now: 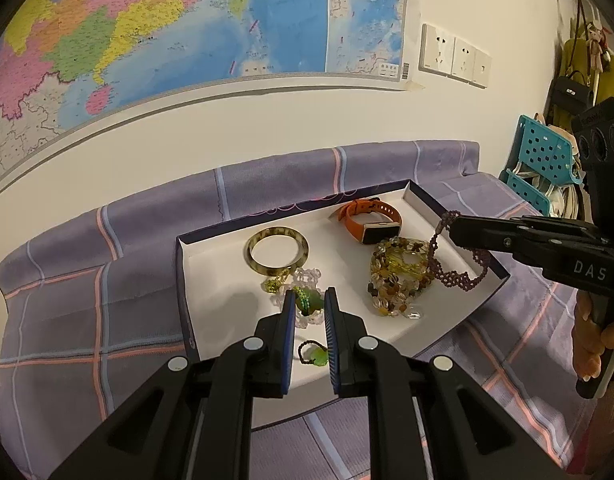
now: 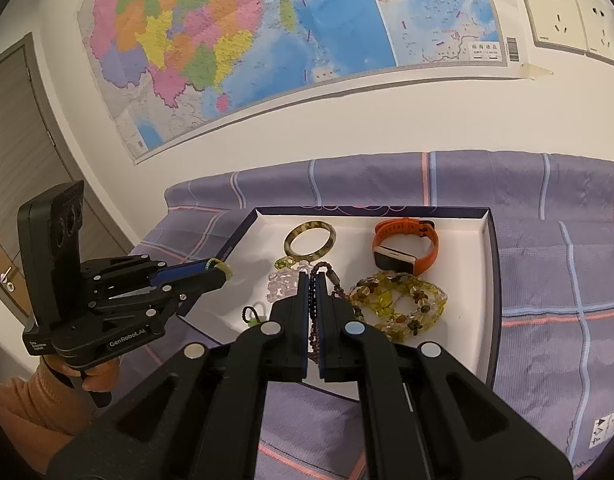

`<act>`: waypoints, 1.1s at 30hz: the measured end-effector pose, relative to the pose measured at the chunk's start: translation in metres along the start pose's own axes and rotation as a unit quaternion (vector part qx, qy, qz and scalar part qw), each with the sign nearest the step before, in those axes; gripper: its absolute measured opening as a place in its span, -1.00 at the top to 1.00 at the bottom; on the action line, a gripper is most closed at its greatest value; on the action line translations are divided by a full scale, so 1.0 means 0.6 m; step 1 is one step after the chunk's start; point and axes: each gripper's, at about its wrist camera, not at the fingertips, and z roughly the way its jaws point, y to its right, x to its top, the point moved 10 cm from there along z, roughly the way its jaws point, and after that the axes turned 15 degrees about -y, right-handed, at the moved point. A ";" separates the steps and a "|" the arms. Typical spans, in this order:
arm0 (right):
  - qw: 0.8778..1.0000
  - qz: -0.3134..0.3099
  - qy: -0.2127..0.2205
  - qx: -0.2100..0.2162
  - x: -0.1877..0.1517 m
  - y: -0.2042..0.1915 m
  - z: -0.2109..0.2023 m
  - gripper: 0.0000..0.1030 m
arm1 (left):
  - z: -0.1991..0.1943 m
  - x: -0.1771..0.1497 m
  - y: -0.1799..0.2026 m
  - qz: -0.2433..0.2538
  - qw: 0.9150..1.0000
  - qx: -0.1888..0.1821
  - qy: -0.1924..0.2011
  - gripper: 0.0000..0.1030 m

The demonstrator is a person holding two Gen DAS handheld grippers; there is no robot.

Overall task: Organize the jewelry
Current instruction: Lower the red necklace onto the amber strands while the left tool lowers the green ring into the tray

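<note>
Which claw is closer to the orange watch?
Right. The right claw hangs beside the watch, shut on a purple bead chain. The left claw is at the tray's near end.

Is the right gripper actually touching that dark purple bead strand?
Touching. In the left wrist view the right gripper is shut on one end of the purple bead strand, which hangs from its tip into the tray. The right wrist view shows beads between its fingers.
</note>
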 end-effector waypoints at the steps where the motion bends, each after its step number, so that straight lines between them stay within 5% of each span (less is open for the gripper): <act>1: 1.000 0.001 0.000 -0.001 0.001 0.001 0.001 0.93 | 0.002 0.001 0.000 -0.001 1.000 0.000 -0.001 0.75; 33: 1.000 0.021 -0.022 0.001 0.033 0.041 0.049 0.93 | 0.062 0.026 -0.028 -0.015 0.999 0.023 -0.031 0.75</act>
